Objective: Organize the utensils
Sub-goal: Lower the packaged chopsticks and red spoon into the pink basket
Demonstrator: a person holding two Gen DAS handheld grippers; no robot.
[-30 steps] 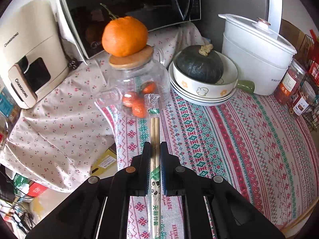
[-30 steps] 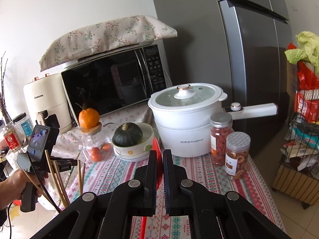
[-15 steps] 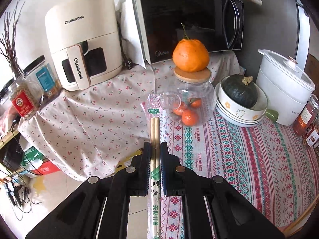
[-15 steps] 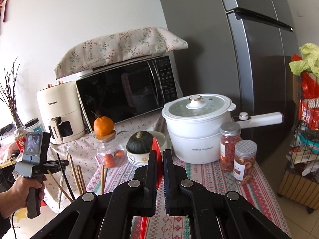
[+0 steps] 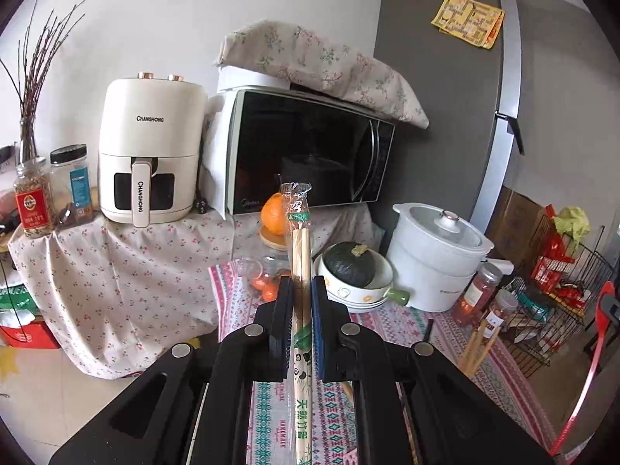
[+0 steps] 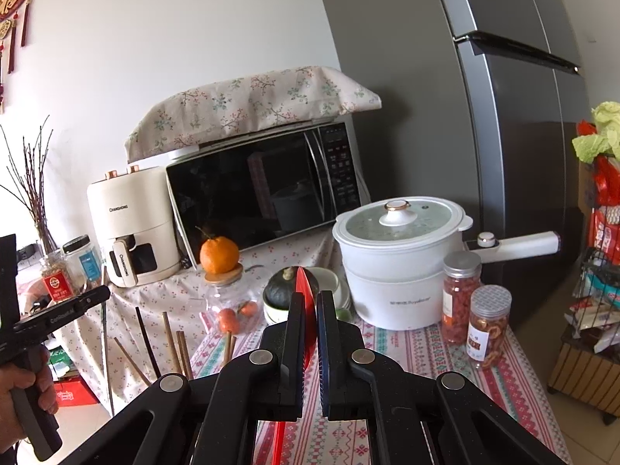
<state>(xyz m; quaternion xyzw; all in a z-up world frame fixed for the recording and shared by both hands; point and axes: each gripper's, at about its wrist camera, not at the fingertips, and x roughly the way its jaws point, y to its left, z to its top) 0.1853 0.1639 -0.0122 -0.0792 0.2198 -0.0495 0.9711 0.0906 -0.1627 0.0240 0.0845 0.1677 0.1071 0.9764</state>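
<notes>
My left gripper [image 5: 301,285] is shut on a pair of bamboo chopsticks in a clear wrapper [image 5: 300,240], held raised and pointing at the microwave. My right gripper [image 6: 308,298] is shut on a thin red utensil [image 6: 303,283], whose handle hangs down between the jaws; it also shows in the left wrist view [image 5: 595,356] at the far right. Several loose chopsticks [image 6: 170,345] stick up at the table's left edge in the right wrist view, and more chopsticks [image 5: 478,348] show near the jars in the left wrist view. What holds them is hidden.
On the patterned tablecloth [image 6: 407,352] stand a white pot [image 6: 399,255], two jars [image 6: 472,302], stacked bowls with a dark squash [image 5: 350,267] and a glass jar topped with an orange [image 6: 219,255]. Behind are a microwave [image 5: 310,155], an air fryer [image 5: 149,155] and a fridge [image 6: 503,116]. A wire rack [image 5: 554,298] stands right.
Both grippers have risen and pulled back from the table. The left view tilted up from the tabletop to the appliances and wall. Both grips are unchanged.
</notes>
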